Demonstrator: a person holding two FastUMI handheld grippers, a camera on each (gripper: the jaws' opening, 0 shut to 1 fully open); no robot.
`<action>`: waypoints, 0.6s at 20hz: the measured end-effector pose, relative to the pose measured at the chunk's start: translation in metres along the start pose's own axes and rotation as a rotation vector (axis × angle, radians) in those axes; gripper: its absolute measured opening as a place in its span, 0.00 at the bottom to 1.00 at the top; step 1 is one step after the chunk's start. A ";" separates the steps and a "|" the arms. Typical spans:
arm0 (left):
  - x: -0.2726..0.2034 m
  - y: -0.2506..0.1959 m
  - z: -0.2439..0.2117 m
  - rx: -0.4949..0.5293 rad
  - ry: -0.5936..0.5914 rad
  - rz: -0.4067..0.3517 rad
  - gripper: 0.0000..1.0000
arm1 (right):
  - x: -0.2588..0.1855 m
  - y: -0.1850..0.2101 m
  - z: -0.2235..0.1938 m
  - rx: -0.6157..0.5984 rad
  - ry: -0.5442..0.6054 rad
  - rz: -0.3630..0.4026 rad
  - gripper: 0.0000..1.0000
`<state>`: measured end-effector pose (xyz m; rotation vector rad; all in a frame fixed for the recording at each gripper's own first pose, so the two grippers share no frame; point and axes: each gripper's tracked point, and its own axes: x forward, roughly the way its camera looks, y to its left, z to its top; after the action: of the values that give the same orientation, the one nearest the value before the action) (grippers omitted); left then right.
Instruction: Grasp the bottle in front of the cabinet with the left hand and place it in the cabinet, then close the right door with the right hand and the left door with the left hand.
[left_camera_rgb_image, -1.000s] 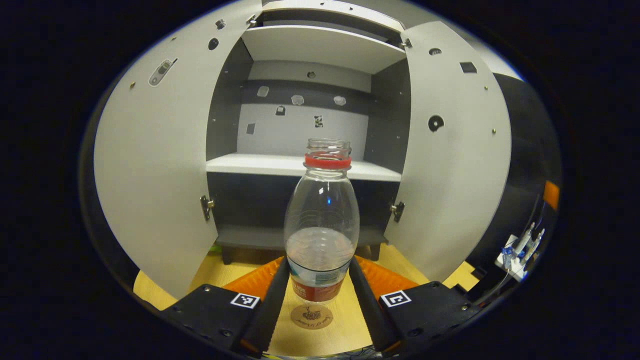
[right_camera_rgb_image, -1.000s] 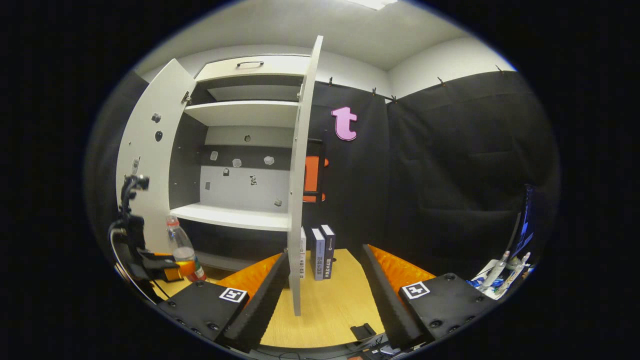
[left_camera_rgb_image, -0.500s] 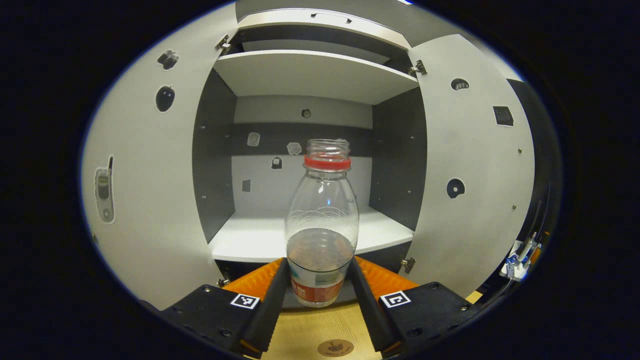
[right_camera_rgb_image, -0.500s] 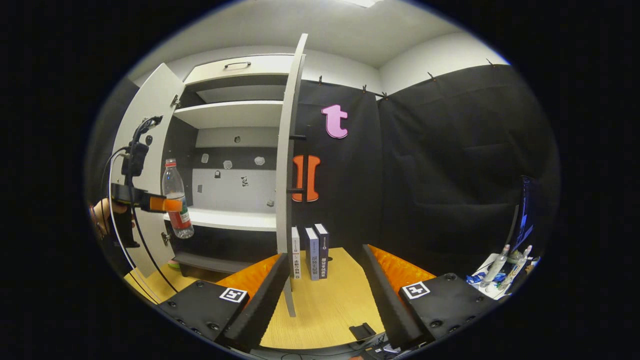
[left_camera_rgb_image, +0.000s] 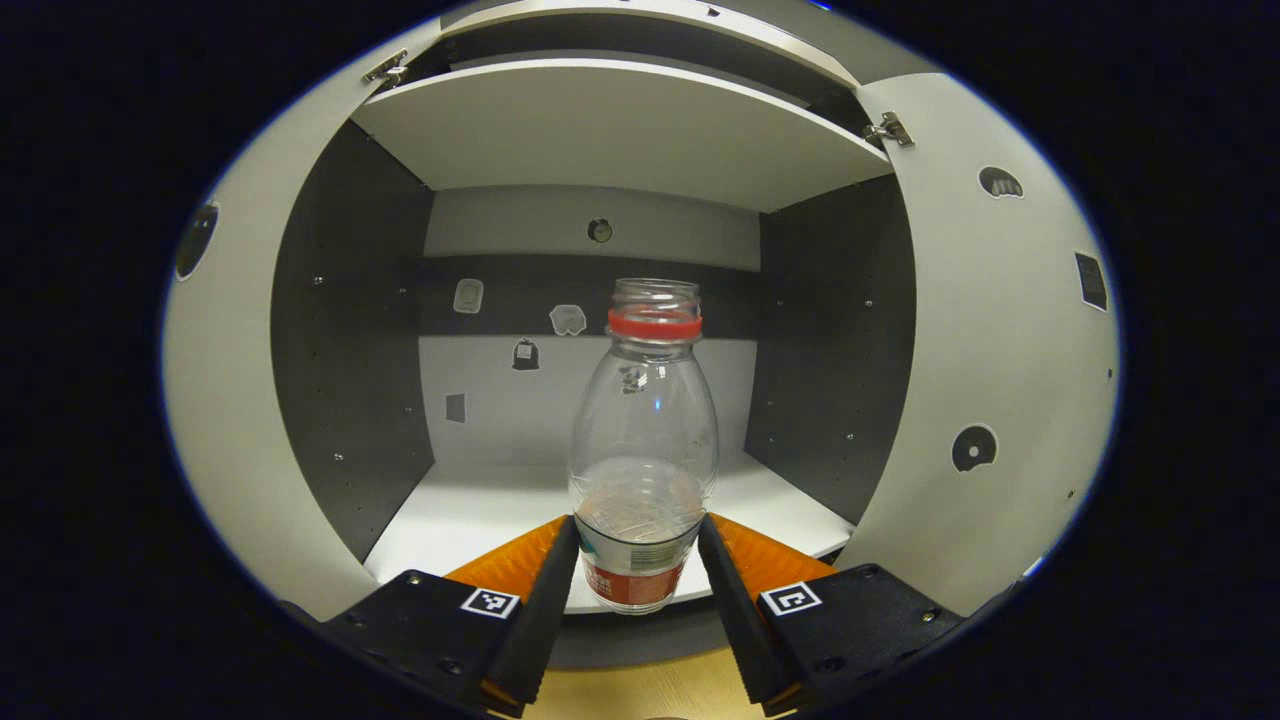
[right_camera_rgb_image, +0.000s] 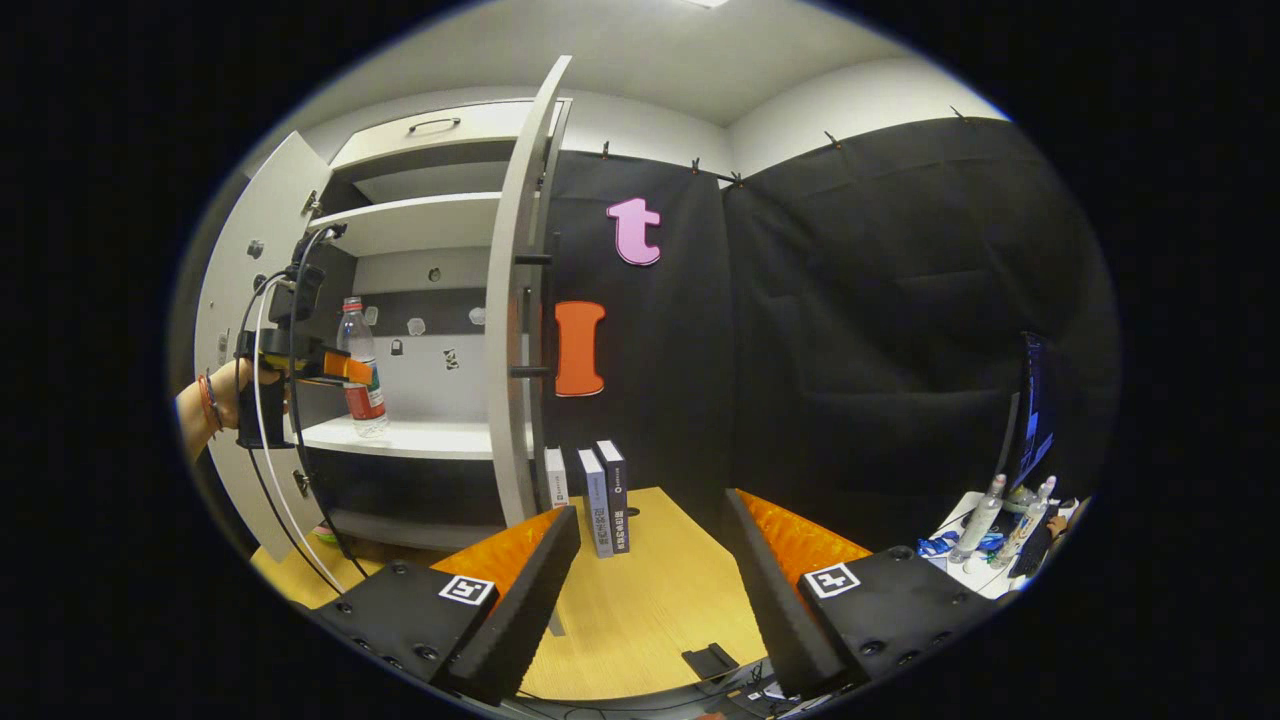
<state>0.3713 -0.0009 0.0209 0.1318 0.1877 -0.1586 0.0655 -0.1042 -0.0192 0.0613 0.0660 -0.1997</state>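
One bottle: clear plastic, rounded shoulders, red neck ring, no cap, red-and-white label at the base; a little liquid in the lower part. It stands upright in the left tongs, both fingers pressing its lower sides. In the right gripper view the same bottle is at the front of the cabinet's white shelf, its base at or just above the surface; contact cannot be told.

One cabinet: flat panels, pale shelves, dark side walls, small stickers on the back wall. Two doors, both open: left door and right door, smooth pale boards with metal hinges. The right door is seen nearly edge-on in the right gripper view, carrying a dark bar handle.

One hand holds the left tongs' grip, with cables hanging below.

Right tongs: wide apart, holding nothing, over the light wood-grain worktop.

Three books, upright, side by side on the worktop just beside the right door.
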 end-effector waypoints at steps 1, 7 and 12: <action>0.008 -0.001 -0.001 -0.004 0.010 -0.002 0.74 | 0.003 -0.002 -0.002 0.003 0.005 -0.004 0.96; 0.043 -0.001 -0.018 -0.022 0.069 0.004 0.74 | 0.018 -0.009 -0.003 0.003 0.023 -0.027 0.96; 0.053 -0.003 -0.025 -0.020 0.085 0.020 0.77 | 0.028 -0.008 -0.007 0.005 0.039 -0.013 0.97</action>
<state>0.4180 -0.0075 -0.0137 0.1210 0.2725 -0.1316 0.0904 -0.1171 -0.0281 0.0698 0.1052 -0.2112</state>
